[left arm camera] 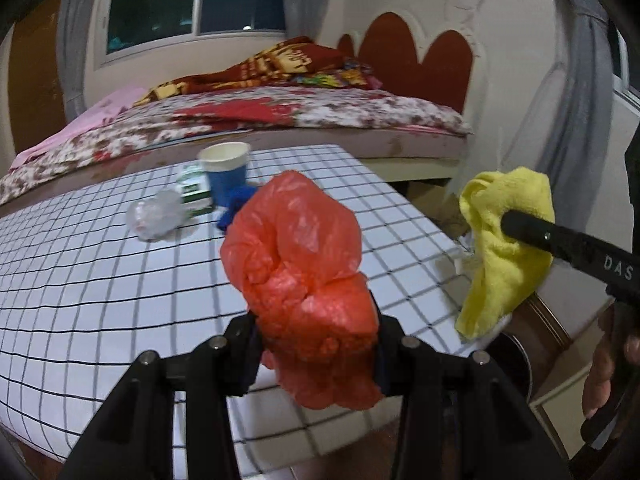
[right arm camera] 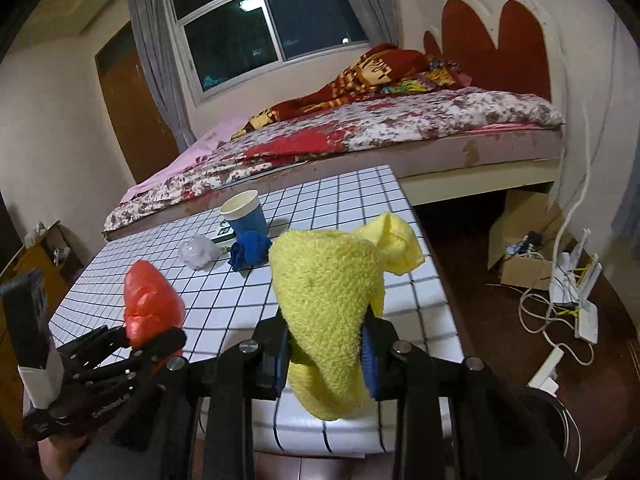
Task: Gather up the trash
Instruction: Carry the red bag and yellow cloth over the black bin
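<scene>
— Tongs, left (left arm camera: 316, 344): clamped on a crumpled red plastic bag (left arm camera: 300, 280), held above the near edge of the checked surface (left arm camera: 100, 300).
— Right tongs (right arm camera: 326, 354)?
— Clamped on a yellow cloth (right arm camera: 332, 304), beside the red bag.
— Farther out?
— Clear plastic wad (right arm camera: 198, 254), blue cloth (right arm camera: 250, 254), blue paper cup (right arm camera: 244, 216), all resting on the surface; bed (right arm camera: 400, 120) behind.

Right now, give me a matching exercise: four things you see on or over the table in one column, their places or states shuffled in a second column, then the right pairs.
1. red plastic bag
2. yellow cloth
3. blue paper cup
4. clear crumpled plastic

A. standing upright on the table
B. clamped in the right gripper
C. lying loose on the table
D. clamped in the left gripper

Pairs: 1-D, 2-B, 3-A, 4-C
</scene>
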Action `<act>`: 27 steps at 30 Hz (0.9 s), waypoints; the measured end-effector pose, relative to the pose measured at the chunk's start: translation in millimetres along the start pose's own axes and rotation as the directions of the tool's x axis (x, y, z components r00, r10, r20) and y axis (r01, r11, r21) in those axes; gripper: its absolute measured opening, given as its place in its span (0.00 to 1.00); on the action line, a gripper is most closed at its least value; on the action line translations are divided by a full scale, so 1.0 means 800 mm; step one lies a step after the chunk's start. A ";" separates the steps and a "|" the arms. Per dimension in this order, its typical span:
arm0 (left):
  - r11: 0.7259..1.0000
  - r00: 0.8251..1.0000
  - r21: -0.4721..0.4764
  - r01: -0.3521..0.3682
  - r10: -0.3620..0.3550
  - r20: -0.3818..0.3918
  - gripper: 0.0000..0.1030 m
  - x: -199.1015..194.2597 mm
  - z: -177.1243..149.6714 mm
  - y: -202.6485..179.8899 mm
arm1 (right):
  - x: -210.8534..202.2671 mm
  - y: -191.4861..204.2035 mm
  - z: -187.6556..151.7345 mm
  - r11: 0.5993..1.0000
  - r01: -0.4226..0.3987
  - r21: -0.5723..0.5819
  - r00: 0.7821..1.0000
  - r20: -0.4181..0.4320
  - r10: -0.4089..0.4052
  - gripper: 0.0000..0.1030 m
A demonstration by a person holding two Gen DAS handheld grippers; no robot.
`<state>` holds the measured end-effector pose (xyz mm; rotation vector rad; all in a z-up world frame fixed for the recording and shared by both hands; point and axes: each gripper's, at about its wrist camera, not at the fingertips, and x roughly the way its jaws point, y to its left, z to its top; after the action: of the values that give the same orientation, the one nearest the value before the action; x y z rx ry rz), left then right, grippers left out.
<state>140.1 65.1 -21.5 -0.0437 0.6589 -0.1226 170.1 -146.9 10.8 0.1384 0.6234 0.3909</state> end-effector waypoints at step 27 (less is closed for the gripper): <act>0.955 0.974 0.196 0.221 -0.207 -0.089 0.44 0.013 -0.043 -0.182 | -0.130 -0.144 -0.091 0.969 0.185 0.162 0.982 0.001 -0.187 0.30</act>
<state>112.6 -80.4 -43.1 0.0878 0.7053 -0.4025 86.0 -293.5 -19.8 0.2355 0.6461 0.1574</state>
